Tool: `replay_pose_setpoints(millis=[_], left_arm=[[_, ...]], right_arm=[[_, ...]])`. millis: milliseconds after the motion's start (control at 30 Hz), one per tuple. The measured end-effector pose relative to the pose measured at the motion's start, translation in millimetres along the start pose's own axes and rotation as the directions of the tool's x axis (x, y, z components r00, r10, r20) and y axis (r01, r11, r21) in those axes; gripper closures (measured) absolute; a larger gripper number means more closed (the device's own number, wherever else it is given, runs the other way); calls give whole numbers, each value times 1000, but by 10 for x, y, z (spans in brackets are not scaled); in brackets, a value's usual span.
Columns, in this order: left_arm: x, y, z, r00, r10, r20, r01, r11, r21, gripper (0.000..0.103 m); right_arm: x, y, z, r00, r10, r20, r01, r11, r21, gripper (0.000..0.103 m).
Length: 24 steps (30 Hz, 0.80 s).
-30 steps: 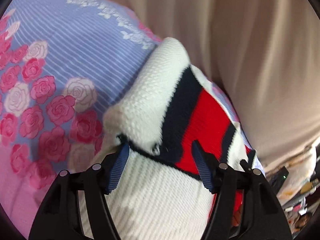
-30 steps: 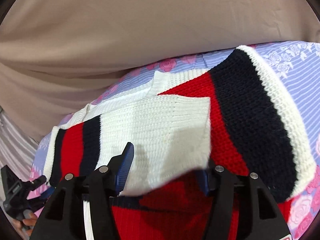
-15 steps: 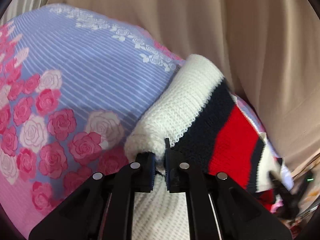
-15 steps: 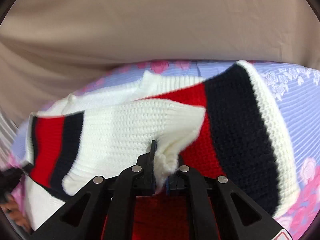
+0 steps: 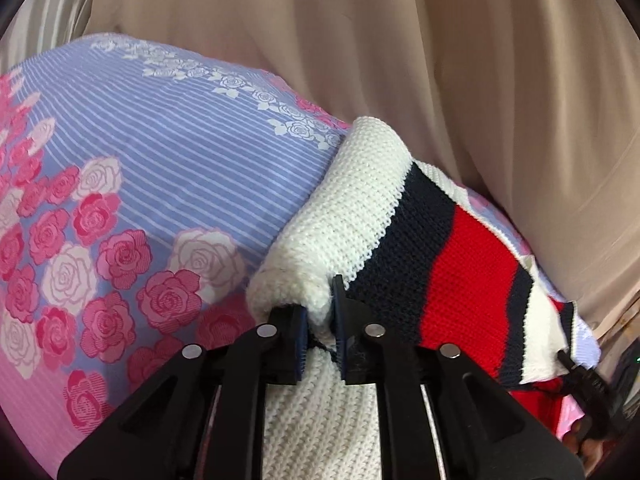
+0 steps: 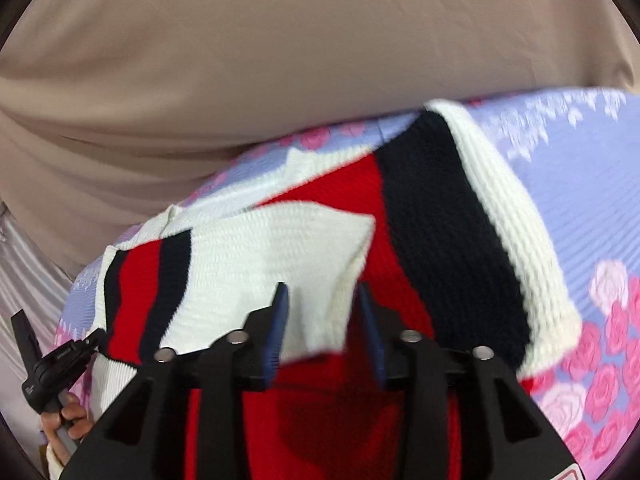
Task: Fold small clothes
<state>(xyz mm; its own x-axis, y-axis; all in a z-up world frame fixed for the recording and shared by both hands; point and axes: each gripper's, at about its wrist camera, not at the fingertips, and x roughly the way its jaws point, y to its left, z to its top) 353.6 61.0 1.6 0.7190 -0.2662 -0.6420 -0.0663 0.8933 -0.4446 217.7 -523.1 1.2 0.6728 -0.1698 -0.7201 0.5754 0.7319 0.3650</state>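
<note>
A small knit sweater [image 5: 400,220] in white, navy and red stripes lies on a flowered bedsheet [image 5: 160,168]. My left gripper [image 5: 319,320] is shut on the sweater's white ribbed edge. In the right wrist view the sweater [image 6: 432,208] lies with a white part [image 6: 280,252] folded over its red middle. My right gripper [image 6: 322,320] is open, its fingers on either side of that folded part's corner. The left gripper [image 6: 52,364] and the hand holding it show at the lower left of the right wrist view.
A beige curtain [image 6: 280,60] hangs close behind the bed and bounds the far side. The bedsheet [image 6: 580,200] extends to the right in the right wrist view, with pink roses along the near edge.
My left gripper closed on the white edge a second ago and still holds it. My right gripper closed on the folded white corner half a second ago and has now opened.
</note>
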Motion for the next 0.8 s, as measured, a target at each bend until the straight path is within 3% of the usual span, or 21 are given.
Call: replay_pose_setpoints(millis=[67, 100, 133, 267, 300, 333, 400, 467, 500, 533, 600, 667, 700, 733, 800], left_arm=[[-14, 28, -27, 1000, -12, 2, 12, 1000, -6, 90], [-18, 23, -35, 1000, -13, 4, 13, 1000, -7, 90], [-23, 27, -34, 1000, -15, 6, 15, 1000, -7, 89], [-49, 148, -69, 1000, -10, 29, 11, 1000, -11, 95], [-45, 159, -81, 1000, -8, 28, 8, 1000, -9, 95], [-33, 219, -95, 1000, -6, 28, 6, 1000, -10, 95], [-39, 166, -79, 1000, -10, 18, 9, 1000, 7, 95], [-49, 124, -94, 1000, 9, 22, -10, 999, 30, 95], [-50, 112, -95, 1000, 12, 23, -13, 999, 32, 95], [-53, 123, -96, 1000, 16, 24, -17, 1000, 25, 96], [-62, 142, -89, 1000, 6, 21, -6, 1000, 8, 96], [-72, 128, -74, 1000, 6, 21, -6, 1000, 7, 96], [-77, 120, -75, 1000, 9, 22, -10, 1000, 9, 96], [-80, 113, -71, 1000, 11, 22, -11, 1000, 11, 96], [-84, 124, -70, 1000, 7, 21, -7, 1000, 6, 96]], right_arm=[[24, 7, 28, 1000, -10, -7, 10, 1000, 6, 66], [36, 38, 66, 1000, -18, -10, 19, 1000, 5, 71], [104, 153, 48, 1000, -9, -7, 9, 1000, -7, 97], [-332, 452, 47, 984, 32, 175, -12, 993, -117, 97], [-348, 412, 39, 979, 0, 202, 27, 991, -133, 97], [-199, 312, 47, 983, -75, 165, 97, 987, -127, 98], [202, 71, 17, 990, -140, -1, 139, 986, -93, 98], [65, 21, 31, 993, -117, 31, 119, 992, -51, 99], [-110, 55, 54, 983, -164, 85, 166, 986, -10, 98], [-232, 154, 65, 975, -176, 135, 180, 983, -19, 87], [-460, 491, 100, 972, -100, 212, 121, 989, -89, 87], [-464, 917, 152, 985, 47, 167, -18, 985, -173, 85], [-440, 1121, 156, 985, 105, 137, -73, 972, -222, 79], [-337, 1488, 147, 982, 164, 96, -128, 945, -300, 63], [-127, 2057, 79, 973, 227, 30, -192, 880, -434, 41]])
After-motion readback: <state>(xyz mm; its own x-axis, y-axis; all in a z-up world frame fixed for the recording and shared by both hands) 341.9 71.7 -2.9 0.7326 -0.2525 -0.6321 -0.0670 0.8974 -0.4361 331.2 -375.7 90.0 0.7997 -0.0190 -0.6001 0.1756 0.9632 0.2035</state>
